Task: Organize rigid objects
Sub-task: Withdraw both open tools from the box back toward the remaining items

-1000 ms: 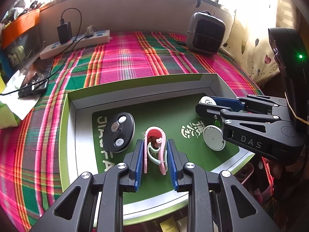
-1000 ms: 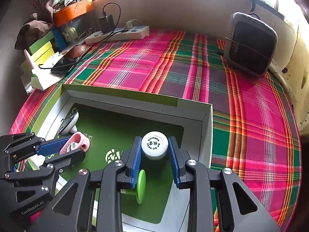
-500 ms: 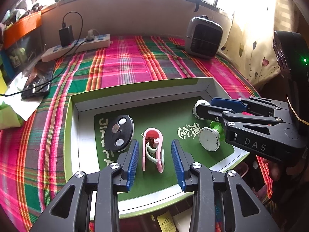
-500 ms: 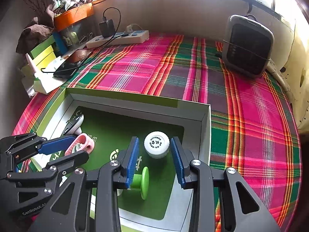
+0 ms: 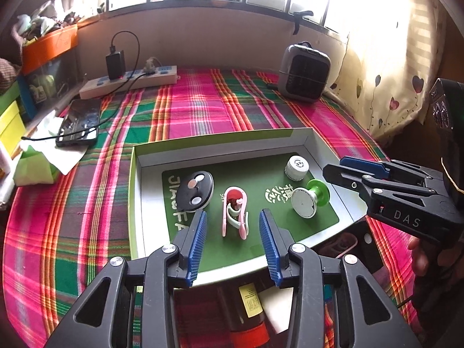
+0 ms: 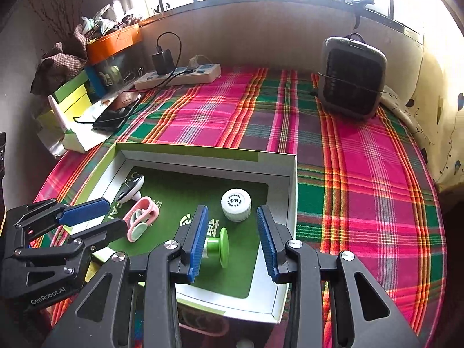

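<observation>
We see the left gripper (image 5: 233, 242) with jaws apart and opening, the pink clip (image 5: 234, 215) lying loose between them on the tray (image 5: 134, 203); the right gripper (image 6: 230, 242) has jaws apart, gripping nothing; the white cap (image 6: 236, 204) sits just beyond them, the green spool (image 6: 217, 246) beside its left pad.

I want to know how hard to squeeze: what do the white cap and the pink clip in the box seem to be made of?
White cap: likely hard plastic, matte, with moulded ribs round its side and a printed top. Pink clip: probably glossy plastic, smooth and thin-walled, with a pale green inner part.
</observation>
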{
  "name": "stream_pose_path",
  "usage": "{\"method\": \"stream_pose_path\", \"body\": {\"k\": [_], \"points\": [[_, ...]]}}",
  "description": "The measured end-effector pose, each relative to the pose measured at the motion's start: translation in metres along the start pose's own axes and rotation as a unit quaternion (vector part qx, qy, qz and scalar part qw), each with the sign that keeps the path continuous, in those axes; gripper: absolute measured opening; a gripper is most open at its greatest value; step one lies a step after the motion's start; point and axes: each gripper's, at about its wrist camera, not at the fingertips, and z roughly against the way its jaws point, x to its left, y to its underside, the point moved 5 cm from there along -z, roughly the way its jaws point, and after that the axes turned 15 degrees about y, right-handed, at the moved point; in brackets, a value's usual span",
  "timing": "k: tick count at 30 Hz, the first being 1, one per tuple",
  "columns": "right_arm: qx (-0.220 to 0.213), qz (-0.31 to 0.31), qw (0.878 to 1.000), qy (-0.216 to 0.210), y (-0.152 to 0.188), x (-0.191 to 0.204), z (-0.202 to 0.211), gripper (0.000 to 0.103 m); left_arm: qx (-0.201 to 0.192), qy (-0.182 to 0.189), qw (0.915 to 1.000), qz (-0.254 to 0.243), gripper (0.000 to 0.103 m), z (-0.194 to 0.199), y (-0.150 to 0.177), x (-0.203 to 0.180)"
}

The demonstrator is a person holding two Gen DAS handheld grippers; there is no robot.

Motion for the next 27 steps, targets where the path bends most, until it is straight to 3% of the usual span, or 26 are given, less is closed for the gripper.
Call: {"method": "stream_pose_path", "body": {"k": [14,24,27], "points": [[-0.016,-0.052,0.998,0.009,0.031,-0.023,0.035,0.036,-0.033,-0.006,0.9988,0.034,0.038,0.042,0.023,0.018],[-0.005,-0.070,0.997,0.018,0.069,-0.030,0.046,0.037,-0.039,-0.005,0.9971,0.065,0.039,0.056,0.048,0.035],[-0.002,-0.075,0.997,0.013,0.078,-0.029,0.049,0.048,-0.038,-0.003,0.9965,0.074,0.039,0.056,0.053,0.038]]}}
